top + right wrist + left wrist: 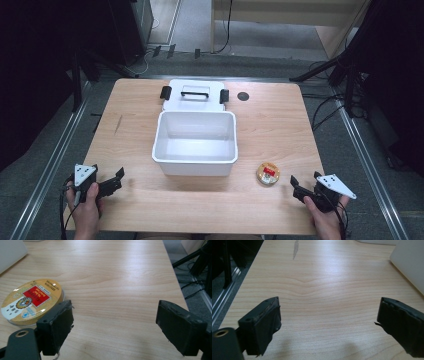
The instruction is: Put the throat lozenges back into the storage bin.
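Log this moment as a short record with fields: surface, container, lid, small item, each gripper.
surface: wooden table
container: white bin, open, nothing visible inside, mid-table
lid: white lid with black handle and clips, lying flat behind the bin
small item: round tin with red and gold label, right of the bin
left gripper: open, nothing between its jaws, near front left corner
right gripper: open, holding nothing, tin just beside its left jaw
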Tool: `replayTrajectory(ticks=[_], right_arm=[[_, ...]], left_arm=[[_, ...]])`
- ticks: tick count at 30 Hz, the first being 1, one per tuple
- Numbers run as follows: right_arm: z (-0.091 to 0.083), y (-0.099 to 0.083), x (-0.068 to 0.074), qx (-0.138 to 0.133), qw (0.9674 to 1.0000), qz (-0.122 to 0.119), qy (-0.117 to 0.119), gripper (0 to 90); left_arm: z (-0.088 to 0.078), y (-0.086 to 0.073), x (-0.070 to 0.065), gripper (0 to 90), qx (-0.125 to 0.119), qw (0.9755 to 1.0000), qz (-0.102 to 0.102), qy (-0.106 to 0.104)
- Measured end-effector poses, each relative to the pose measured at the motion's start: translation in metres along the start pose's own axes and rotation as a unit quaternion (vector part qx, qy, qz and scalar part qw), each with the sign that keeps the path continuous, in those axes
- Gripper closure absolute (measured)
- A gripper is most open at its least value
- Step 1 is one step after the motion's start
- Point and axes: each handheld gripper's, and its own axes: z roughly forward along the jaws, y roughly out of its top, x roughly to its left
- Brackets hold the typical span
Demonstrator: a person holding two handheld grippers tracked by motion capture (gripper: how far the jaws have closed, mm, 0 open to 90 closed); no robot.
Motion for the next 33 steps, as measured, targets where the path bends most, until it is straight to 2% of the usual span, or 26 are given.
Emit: replayTrajectory(ticks=[4, 5, 9, 12, 14, 15, 16, 17, 18, 19, 20, 21, 22, 23, 24, 26, 27, 28, 29, 30, 32, 33], right_arm=[[-0.001, 0.002, 0.0, 0.022, 0.9996, 0.011, 0.017, 13.8], [-0.001, 0.003, 0.0, 0.029, 0.9993, 0.01, 0.022, 13.7], [-0.003, 0.014, 0.008, 0.061, 0.9972, -0.021, 0.039, 13.5], [-0.004, 0.023, 0.016, 0.084, 0.9945, -0.041, 0.047, 13.5], [-0.004, 0.032, 0.023, 0.109, 0.9906, -0.061, 0.058, 13.5], [-0.004, 0.032, 0.023, 0.109, 0.9906, -0.061, 0.058, 13.5], [-0.003, 0.039, 0.03, 0.132, 0.9857, -0.084, 0.064, 13.5], [-0.003, 0.039, 0.03, 0.132, 0.9857, -0.084, 0.064, 13.5], [-0.003, 0.041, 0.032, 0.139, 0.9839, -0.092, 0.064, 13.5], [-0.002, 0.045, 0.036, 0.152, 0.9807, -0.104, 0.065, 13.4], [-0.001, 0.052, 0.042, 0.171, 0.9757, -0.12, 0.066, 13.4], [-0.001, 0.052, 0.042, 0.171, 0.9757, -0.12, 0.066, 13.4], [-0.001, 0.055, 0.043, 0.179, 0.9732, -0.129, 0.066, 13.4], [0.001, 0.061, 0.049, 0.2, 0.9662, -0.147, 0.068, 13.4], [0.001, 0.061, 0.049, 0.2, 0.9662, -0.147, 0.068, 13.4], [0.003, 0.068, 0.055, 0.227, 0.9583, -0.157, 0.075, 13.3], [0.005, 0.071, 0.059, 0.243, 0.9529, -0.164, 0.078, 13.2], [0.006, 0.074, 0.062, 0.254, 0.9494, -0.168, 0.079, 13.0], [0.008, 0.077, 0.067, 0.269, 0.9433, -0.178, 0.079, 12.9], [0.013, 0.083, 0.074, 0.289, 0.9346, -0.192, 0.077, 12.9], [0.018, 0.088, 0.079, 0.311, 0.9268, -0.196, 0.075, 12.8], [0.018, 0.088, 0.079, 0.311, 0.9268, -0.196, 0.075, 12.8]], left_arm=[[0.0, 0.0, 0.0, 3.0, -0.004, 1.0, -0.002, 0.007], [0.0, 0.0, -0.001, 3.0, -0.008, 0.9998, -0.003, 0.016], [0.0, 0.001, 0.0, 3.1, -0.011, 0.9993, -0.01, 0.033], [-0.001, 0.0, 0.001, 3.1, -0.016, 0.9994, -0.013, 0.027], [0.0, 0.001, 0.001, 3.1, -0.01, 0.9997, -0.013, 0.02], [0.001, 0.001, 0.001, 3.1, -0.006, 0.9998, -0.01, 0.016], [0.002, 0.001, 0.0, 3.1, -0.001, 0.9999, -0.005, 0.009], [0.002, 0.001, 0.0, 3.1, -0.001, 0.9999, -0.005, 0.009], [0.002, 0.001, 0.0, 3.1, 0.002, 1.0, -0.004, 0.008], [0.002, 0.001, -0.001, 3.1, 0.003, 1.0, -0.003, 0.007], [0.003, 0.002, 0.0, 3.1, 0.011, 0.9999, -0.002, 0.004], [0.003, 0.002, 0.0, 3.1, 0.011, 0.9999, -0.002, 0.004], [0.004, 0.002, -0.001, 3.1, 0.014, 0.9999, -0.003, 0.004], [0.005, 0.002, -0.001, 3.1, 0.015, 0.9999, -0.002, 0.002], [0.005, 0.002, -0.001, 3.1, 0.015, 0.9999, -0.002, 0.002], [0.006, 0.003, -0.001, 3.2, 0.023, 0.9997, 0.0, -0.007], [0.006, 0.003, 0.0, 3.2, 0.026, 0.9996, -0.001, -0.01], [0.007, 0.003, 0.0, 3.2, 0.028, 0.9995, -0.001, -0.013], [0.007, 0.003, 0.0, 3.1, 0.029, 0.9995, -0.003, -0.014], [0.007, 0.003, 0.0, 3.2, 0.029, 0.9995, -0.003, -0.014], [0.007, 0.003, 0.0, 3.2, 0.031, 0.9994, -0.003, -0.017], [0.007, 0.003, 0.0, 3.2, 0.031, 0.9994, -0.003, -0.017]])
